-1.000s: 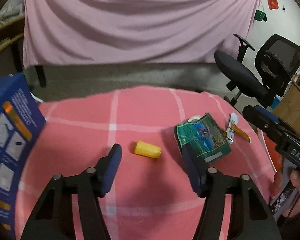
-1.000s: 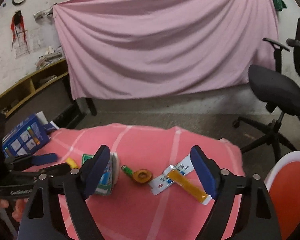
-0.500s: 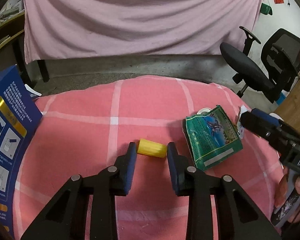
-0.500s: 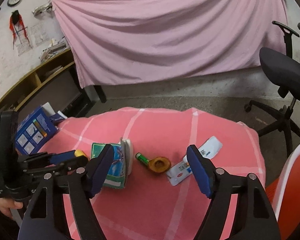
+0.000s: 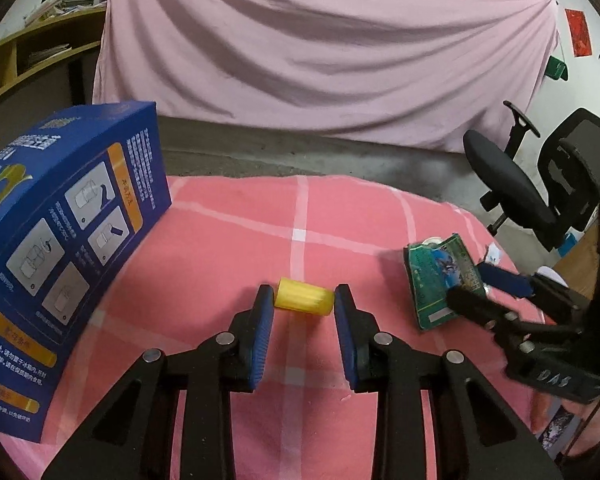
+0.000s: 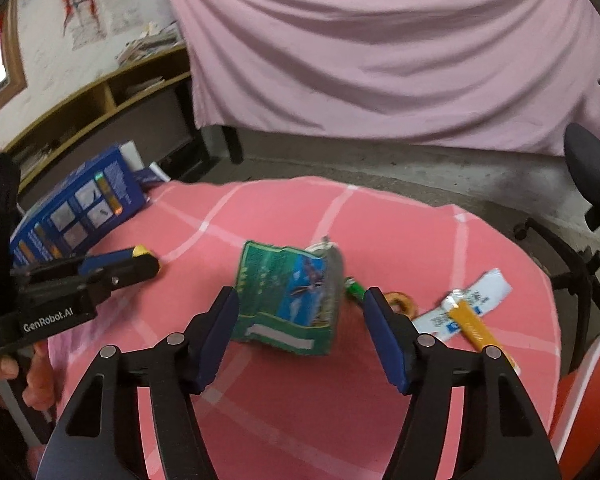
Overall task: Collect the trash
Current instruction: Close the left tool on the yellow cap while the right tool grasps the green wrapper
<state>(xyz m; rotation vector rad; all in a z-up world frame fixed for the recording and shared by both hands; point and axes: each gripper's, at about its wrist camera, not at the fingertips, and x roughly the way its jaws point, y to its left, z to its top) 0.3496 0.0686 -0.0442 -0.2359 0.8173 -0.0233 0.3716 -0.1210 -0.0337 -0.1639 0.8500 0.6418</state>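
Observation:
A small yellow cap (image 5: 303,296) lies on the pink checked cloth (image 5: 228,248). My left gripper (image 5: 303,304) is shut on it, a blue pad at each end; it also shows from the right wrist view (image 6: 140,258). A crumpled green snack packet (image 6: 286,296) lies mid-table, and my right gripper (image 6: 300,312) is open with its jaws either side of the packet, apart from it. The packet also shows in the left wrist view (image 5: 440,276). A green-capped item with a brown ring (image 6: 400,302), a white sachet (image 6: 476,300) and a yellow stick pack (image 6: 478,330) lie right of it.
A tall blue box (image 5: 60,232) stands at the table's left edge. A black office chair (image 5: 540,184) stands right of the table. A red-and-white bin (image 6: 588,400) sits low at the right. A pink sheet (image 5: 320,52) hangs behind.
My left gripper closed from wide open onto the yellow cap. My right gripper moved left and forward, from over the sachets to around the green packet.

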